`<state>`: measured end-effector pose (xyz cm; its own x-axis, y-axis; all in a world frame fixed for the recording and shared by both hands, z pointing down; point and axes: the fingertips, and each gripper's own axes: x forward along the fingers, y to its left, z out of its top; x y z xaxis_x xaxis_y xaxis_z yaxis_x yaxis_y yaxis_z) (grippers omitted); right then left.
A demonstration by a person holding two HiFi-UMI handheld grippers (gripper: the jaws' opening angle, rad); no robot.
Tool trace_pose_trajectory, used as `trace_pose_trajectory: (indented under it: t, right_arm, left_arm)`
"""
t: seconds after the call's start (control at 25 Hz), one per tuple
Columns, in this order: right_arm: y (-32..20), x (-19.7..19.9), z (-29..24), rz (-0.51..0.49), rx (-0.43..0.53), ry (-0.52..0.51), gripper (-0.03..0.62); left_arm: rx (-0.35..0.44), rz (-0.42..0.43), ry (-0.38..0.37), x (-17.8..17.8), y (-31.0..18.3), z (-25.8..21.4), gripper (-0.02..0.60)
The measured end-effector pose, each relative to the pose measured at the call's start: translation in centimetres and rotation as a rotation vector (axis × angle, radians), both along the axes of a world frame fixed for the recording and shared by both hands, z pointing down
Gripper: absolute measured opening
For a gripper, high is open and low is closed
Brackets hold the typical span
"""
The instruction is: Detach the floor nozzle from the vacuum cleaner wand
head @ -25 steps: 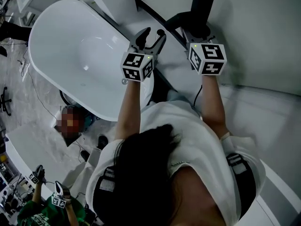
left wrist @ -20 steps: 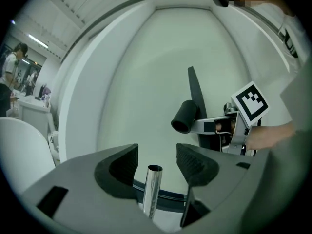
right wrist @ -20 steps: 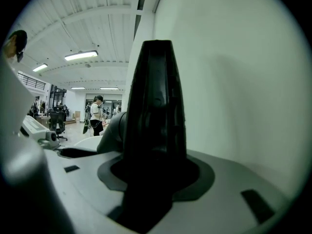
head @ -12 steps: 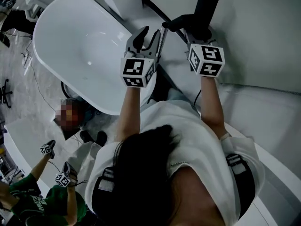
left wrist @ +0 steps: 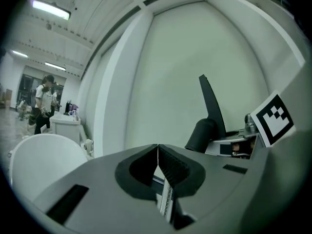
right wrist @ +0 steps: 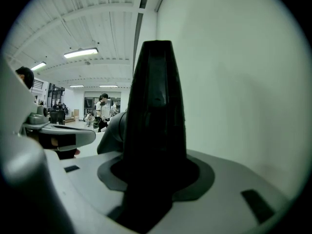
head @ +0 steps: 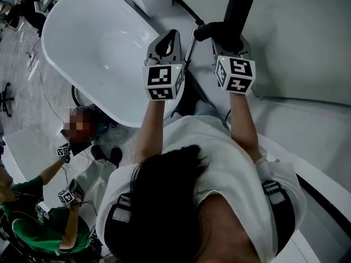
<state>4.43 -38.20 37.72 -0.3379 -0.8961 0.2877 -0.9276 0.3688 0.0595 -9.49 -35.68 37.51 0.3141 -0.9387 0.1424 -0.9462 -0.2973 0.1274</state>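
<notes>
The left gripper (left wrist: 157, 152) has just been closing, and its jaws now meet tip to tip with nothing pinched between them; the silver wand (head: 190, 47) runs just beside it on its right. The right gripper (right wrist: 156, 179) clamps the black nozzle (right wrist: 156, 96), which stands up between its jaws close to a white wall (head: 307, 32). A black elbow (head: 205, 30) reaches from the nozzle to the wand's top, and a white bathtub (head: 71, 43) lies to the left.

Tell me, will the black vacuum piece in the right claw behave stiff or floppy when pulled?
Probably stiff: the black vacuum piece stands straight out of the right claw without sagging. Its smooth, tapering sides look apt to slip. The thin silver wand joined to it may lever it sideways.
</notes>
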Motion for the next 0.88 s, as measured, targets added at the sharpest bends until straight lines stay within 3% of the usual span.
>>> trace_pose_trajectory:
  t: [0.16, 0.48, 0.88]
  right_arm:
    - [1.2, -0.6, 1.7, 0.005, -0.018, 0.005, 0.207]
    - [1.7, -2.7, 1.8, -0.017, -0.022, 0.005, 0.207]
    - [3.3, -3.1, 1.3, -0.048, 0.035, 0.022, 0.207]
  left_arm:
    - [-0.046, -0.021, -0.035, -0.2, 0.9, 1.2, 0.005]
    - [-0.122, -0.002, -0.012, -0.3, 0.4, 2.2, 0.005]
    - [-0.081, 0.003, -0.021, 0.6, 1.6, 2.0, 0.003]
